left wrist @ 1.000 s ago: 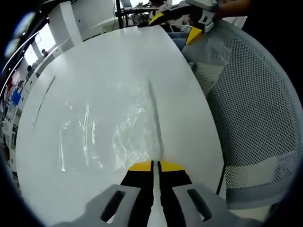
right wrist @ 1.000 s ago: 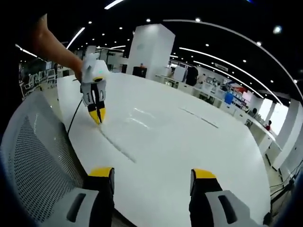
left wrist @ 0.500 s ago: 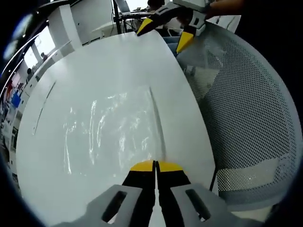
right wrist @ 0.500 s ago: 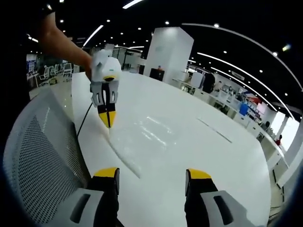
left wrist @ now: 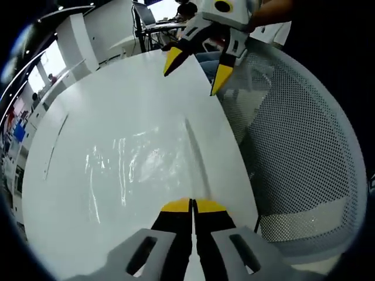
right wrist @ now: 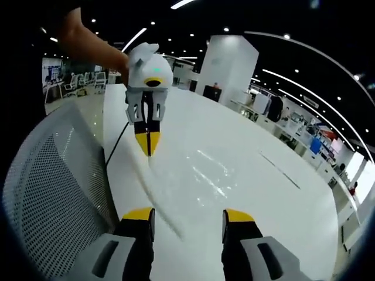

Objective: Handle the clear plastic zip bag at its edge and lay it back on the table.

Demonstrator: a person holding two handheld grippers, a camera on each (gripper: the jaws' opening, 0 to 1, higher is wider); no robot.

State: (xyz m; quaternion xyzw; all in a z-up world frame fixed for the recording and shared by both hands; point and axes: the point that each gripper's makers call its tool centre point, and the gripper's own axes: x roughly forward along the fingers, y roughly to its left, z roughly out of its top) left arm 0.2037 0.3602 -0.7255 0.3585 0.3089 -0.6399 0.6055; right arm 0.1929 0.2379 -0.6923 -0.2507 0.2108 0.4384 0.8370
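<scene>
My left gripper (left wrist: 192, 205) is clenched on the zip edge of the clear plastic zip bag (left wrist: 143, 167), which lies flat on the white table (left wrist: 117, 93). The bag's zip strip runs straight away from those jaws along the table's edge. My right gripper (right wrist: 187, 215) hangs released, near the bag, beside a mesh chair (left wrist: 299, 134).
</scene>
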